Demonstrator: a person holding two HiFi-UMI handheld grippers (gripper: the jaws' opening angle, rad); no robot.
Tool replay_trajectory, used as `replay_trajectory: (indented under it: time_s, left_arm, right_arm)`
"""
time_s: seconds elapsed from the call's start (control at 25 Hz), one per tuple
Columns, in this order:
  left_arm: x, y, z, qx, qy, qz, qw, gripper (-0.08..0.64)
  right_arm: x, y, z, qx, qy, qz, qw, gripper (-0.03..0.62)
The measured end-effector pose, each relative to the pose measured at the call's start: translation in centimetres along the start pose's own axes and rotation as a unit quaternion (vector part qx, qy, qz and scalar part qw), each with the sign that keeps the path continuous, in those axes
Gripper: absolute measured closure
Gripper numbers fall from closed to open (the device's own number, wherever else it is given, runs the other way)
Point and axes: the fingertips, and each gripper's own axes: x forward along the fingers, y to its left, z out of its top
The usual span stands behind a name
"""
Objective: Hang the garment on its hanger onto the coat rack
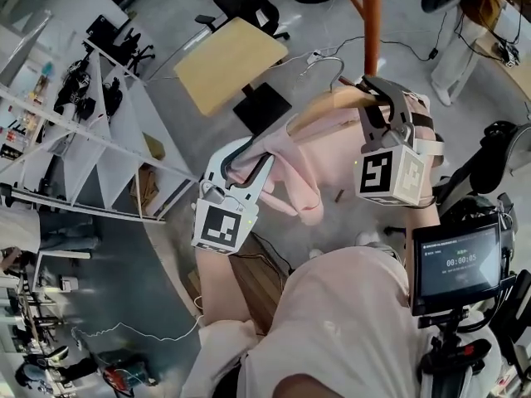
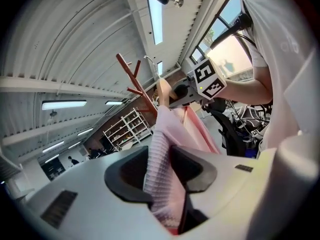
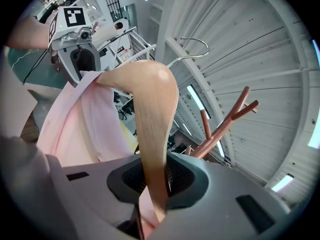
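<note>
Because the coat rack (image 1: 371,23) stands just behind the raised load, with its slanted pegs (image 3: 235,115) splayed at different heights, a swing that is off line could knock the hanger against the pole instead of landing on a peg. The pink garment (image 1: 286,160) hangs in the air between the two grippers, draped over the hanger. The left gripper (image 2: 162,171) is clamped on a fold of its ribbed fabric, and a sideways pull from that pinch could drag the cloth off the hanger's shoulder. The wooden hanger (image 3: 156,114) is gripped on one arm by the right gripper (image 3: 155,181). That hold looks well off centre, so the hanger may twist in the jaws and tip. Smallest and most critical, the wire hook (image 3: 196,43) is free and not yet on any peg. If it faces away on approach, I judge it would miss.
</note>
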Motion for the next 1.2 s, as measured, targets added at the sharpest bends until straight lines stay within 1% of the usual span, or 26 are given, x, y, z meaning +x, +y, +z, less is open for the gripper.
replay_trajectory:
  time_s: [0.08, 0.2, 0.36, 0.56, 0.76, 0.92, 1.2]
  left_arm:
    - [1.0, 0.1, 0.7, 0.019, -0.004, -0.009, 0.9998, 0.425]
    - [2.3, 0.8, 2.5, 0.035, -0.02, -0.014, 0.9991, 0.425]
    - [3.7, 0.9, 7.2, 0.043, -0.043, -0.014, 0.9981, 0.425]
    - [5.5, 2.4, 10.8, 0.055, -0.067, -0.018, 0.9961, 0.425]
    - [8.5, 3.9, 12.8, 0.068, -0.061, -0.028, 0.9954, 0.43]
    - [9.6, 4.9, 14.1, 0.079, -0.062, -0.03, 0.9945, 0.43]
    - [11.3, 6.2, 16.0, 0.09, -0.073, -0.021, 0.993, 0.43]
  right_arm:
    - [0.1, -1.3, -0.3, -0.004, 0.002, -0.013, 1.0, 0.52]
    - [0.3, -3.8, -0.6, -0.009, 0.003, -0.032, 0.999, 0.52]
    - [-1.2, -8.3, -1.4, -0.013, 0.004, -0.053, 0.999, 0.52]
    - [-1.0, -12.7, -2.2, -0.01, 0.012, -0.077, 0.997, 0.52]
    - [1.3, -15.8, -3.5, -0.007, 0.006, -0.072, 0.997, 0.52]
    - [2.2, -17.4, -3.6, -0.004, 0.003, -0.067, 0.998, 0.52]
    - [3.2, -19.9, -3.6, -0.002, -0.009, -0.074, 0.997, 0.52]
